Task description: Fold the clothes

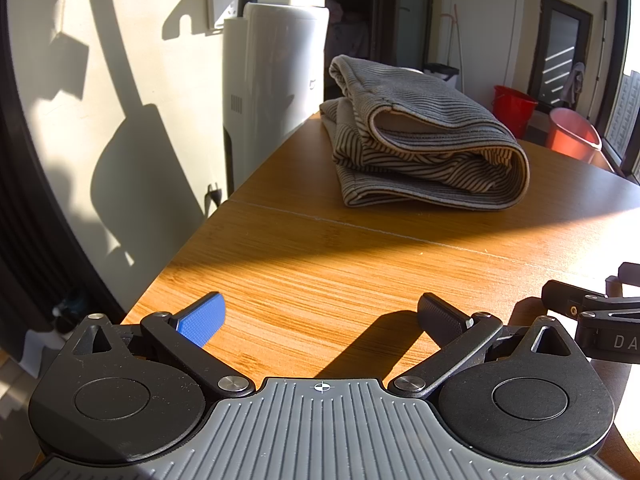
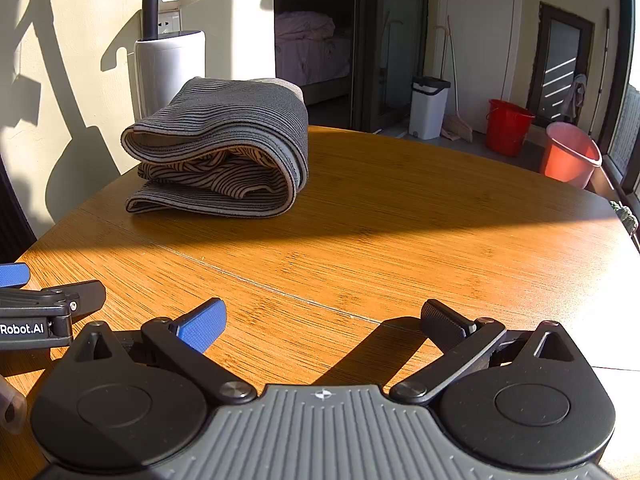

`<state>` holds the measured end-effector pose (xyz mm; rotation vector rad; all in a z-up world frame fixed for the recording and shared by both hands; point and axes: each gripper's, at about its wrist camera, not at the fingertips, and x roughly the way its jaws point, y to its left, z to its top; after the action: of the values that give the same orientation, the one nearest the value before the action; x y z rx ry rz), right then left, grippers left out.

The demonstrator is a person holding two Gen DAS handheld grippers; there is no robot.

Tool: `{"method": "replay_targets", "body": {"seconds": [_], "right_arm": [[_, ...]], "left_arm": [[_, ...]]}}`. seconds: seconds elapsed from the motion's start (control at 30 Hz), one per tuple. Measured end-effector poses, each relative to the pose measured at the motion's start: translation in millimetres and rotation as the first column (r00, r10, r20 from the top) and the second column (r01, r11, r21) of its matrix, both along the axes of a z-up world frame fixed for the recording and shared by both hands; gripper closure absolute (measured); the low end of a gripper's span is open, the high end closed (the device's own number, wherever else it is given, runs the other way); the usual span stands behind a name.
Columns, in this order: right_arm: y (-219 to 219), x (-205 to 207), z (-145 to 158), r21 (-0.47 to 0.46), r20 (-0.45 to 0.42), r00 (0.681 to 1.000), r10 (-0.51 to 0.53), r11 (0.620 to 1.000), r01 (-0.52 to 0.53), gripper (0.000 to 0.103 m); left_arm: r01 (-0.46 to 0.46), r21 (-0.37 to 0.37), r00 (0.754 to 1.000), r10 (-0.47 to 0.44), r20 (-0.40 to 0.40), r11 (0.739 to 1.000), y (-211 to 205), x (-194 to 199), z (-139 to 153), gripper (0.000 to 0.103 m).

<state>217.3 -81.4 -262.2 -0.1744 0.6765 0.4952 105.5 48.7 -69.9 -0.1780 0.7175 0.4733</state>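
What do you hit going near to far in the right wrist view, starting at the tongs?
Open right tongs → bare sunlit wooden table → folded striped garment → white cylindrical appliance against the wall → doorway with a bed beyond.

Red bucket (image 2: 509, 126), pink bucket (image 2: 570, 152), perhaps bin (image 2: 429, 106).

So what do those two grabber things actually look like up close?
Both look alike: the left gripper and right gripper each have a ribbed grey body, two round black discs, black linkage arms with silver pivots, one blue textured pad and one black. White lettering marks their sides.
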Motion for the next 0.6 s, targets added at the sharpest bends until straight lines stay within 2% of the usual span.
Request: {"method": "replay_targets", "body": {"seconds": [0.6], "right_arm": [[0.2,0.0,0.0,0.000,0.000,1.000,0.000,1.000,0.000,0.000]], "left_arm": [[0.016,-0.003,1.000,-0.016,-0.004,1.000,-1.4,-0.8,0.5,0.000]]}}
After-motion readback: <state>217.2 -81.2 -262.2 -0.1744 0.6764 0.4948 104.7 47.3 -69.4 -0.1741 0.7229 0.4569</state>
